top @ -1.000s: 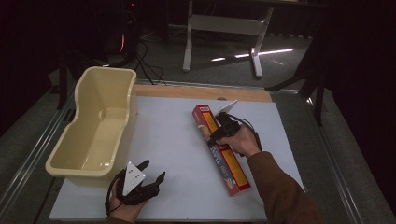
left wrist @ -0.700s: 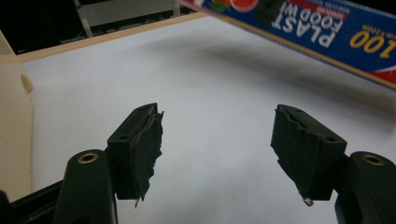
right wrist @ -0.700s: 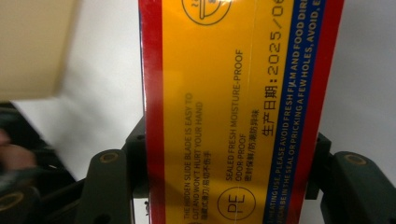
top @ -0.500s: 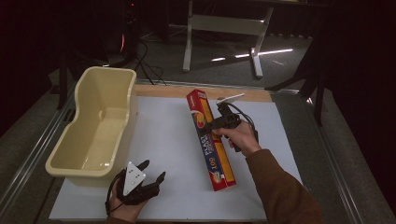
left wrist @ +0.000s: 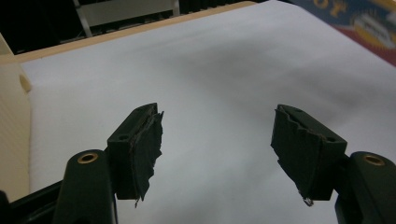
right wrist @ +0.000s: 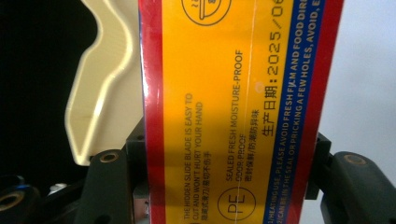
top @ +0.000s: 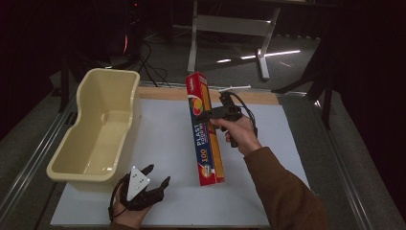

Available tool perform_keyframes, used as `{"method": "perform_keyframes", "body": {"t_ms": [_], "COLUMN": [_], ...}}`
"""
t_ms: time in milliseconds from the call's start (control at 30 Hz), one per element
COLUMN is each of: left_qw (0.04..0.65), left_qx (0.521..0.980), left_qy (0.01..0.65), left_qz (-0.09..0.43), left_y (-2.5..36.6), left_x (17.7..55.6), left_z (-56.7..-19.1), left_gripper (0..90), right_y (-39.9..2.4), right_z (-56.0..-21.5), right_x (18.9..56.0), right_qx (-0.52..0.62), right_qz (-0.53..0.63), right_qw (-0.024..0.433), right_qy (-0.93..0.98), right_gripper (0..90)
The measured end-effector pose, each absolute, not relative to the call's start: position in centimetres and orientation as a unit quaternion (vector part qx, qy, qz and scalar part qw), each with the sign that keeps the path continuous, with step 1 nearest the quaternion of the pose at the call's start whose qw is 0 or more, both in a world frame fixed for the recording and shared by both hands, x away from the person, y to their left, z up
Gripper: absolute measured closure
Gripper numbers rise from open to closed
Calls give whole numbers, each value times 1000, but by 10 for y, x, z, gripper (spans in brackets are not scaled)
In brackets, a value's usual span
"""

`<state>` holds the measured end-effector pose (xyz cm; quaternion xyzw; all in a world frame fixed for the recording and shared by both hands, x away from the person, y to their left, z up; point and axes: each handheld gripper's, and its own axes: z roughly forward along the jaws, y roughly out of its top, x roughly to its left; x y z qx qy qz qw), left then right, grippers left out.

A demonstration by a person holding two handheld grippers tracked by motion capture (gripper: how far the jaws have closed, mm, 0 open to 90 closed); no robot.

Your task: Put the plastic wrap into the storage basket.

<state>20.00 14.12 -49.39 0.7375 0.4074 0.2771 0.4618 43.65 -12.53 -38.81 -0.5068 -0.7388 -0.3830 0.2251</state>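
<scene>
A long red and yellow plastic wrap box (top: 203, 127) hangs tilted above the white mat, far end higher. My right gripper (top: 210, 116) is shut on its upper half; in the right gripper view the box (right wrist: 238, 107) fills the space between the jaws, gripper point (right wrist: 229, 158). My left gripper (top: 155, 178) rests near the mat's front edge, left of the box, open with nothing between its jaws; its own view shows the gripper (left wrist: 217, 140) over bare mat, with a corner of the box (left wrist: 359, 23) at top right.
A cream plastic tub (top: 98, 129), empty inside, stands on the left of the white mat (top: 163, 129). The tub's rim (right wrist: 100, 88) also shows behind the held box. A metal stand (top: 230, 28) sits beyond the table's far edge.
The right gripper has lifted the box off the mat and carried it left and up, tilting its far end higher. The left gripper has stayed put.
</scene>
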Motion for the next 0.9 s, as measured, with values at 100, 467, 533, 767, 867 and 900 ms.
{"method": "perform_keyframes", "body": {"t_ms": [100,467,533,767,867,900], "left_qw": [463,466,466,468,466,466], "left_qx": [736,735,735,735,736,736], "left_qy": [408,405,406,407,406,406], "left_qz": [278,278,278,276,276,276], "left_y": [141,141,141,141,140,140], "left_x": [200,199,199,200,200,200], "left_z": [-494,-494,-494,-494,-494,-494], "left_gripper": [328,328,328,328,328,328], "right_y": [-121,-94,-90,-74,-70,-68], "right_z": [-382,-349,-345,-342,-342,-340], "right_x": [437,439,441,448,451,452], "right_qx": [-503,-486,-486,-490,-490,-492], "right_qz": [-391,-430,-433,-447,-456,-457], "right_qw": [230,237,241,256,270,269], "right_qy": [-735,-723,-720,-703,-692,-691], "right_gripper": [406,406,406,406,406,406]}}
